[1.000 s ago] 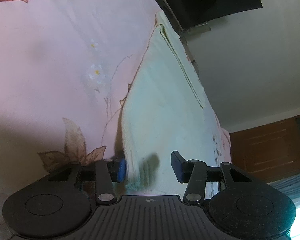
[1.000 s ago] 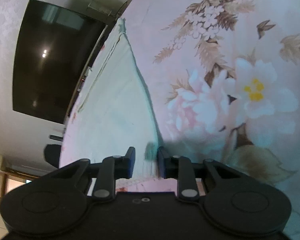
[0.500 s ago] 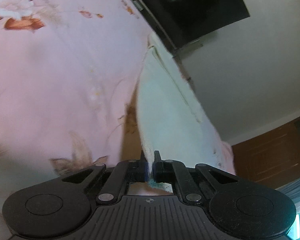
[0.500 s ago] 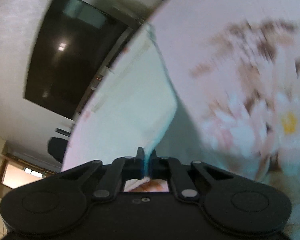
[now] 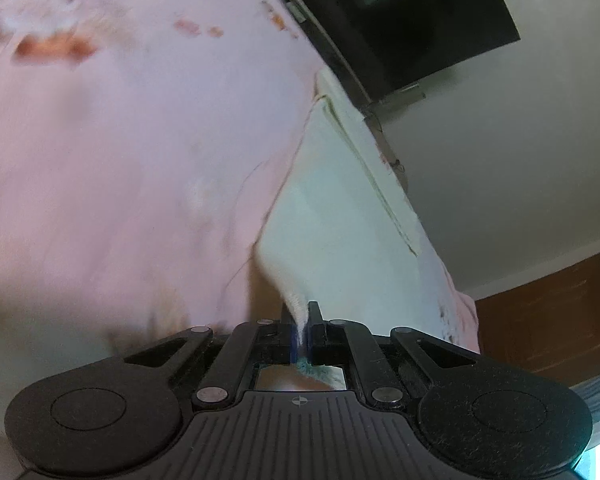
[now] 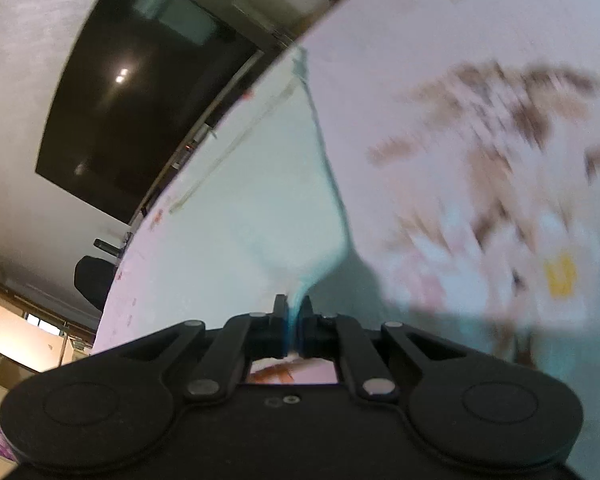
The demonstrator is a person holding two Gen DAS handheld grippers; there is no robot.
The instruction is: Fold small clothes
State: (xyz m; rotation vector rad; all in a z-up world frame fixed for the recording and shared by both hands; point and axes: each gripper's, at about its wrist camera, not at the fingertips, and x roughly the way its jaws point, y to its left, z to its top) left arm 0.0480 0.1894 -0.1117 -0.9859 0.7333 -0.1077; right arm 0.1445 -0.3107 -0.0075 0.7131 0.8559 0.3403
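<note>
A pale mint-white small garment (image 5: 340, 216) lies spread on a pink flowered bedsheet (image 5: 120, 140). In the left wrist view its near left corner is drawn up into my left gripper (image 5: 301, 316), which is shut on the cloth. In the right wrist view the same garment (image 6: 252, 200) stretches away, and its near right corner is pinched in my right gripper (image 6: 294, 310), also shut on it. Both near corners are lifted off the sheet, while the far edge with its seam still rests flat.
A dark television screen (image 5: 412, 20) hangs on the wall beyond the bed's far edge, also the screen (image 6: 140, 92) in the right wrist view. A wooden cabinet (image 5: 548, 312) stands at the right. A dark chair (image 6: 92, 280) sits past the bed on the left.
Both grippers went from open around the garment's near corners to shut on them. They then rose, pulling the corners up from the sheet; the right one also rolled.
</note>
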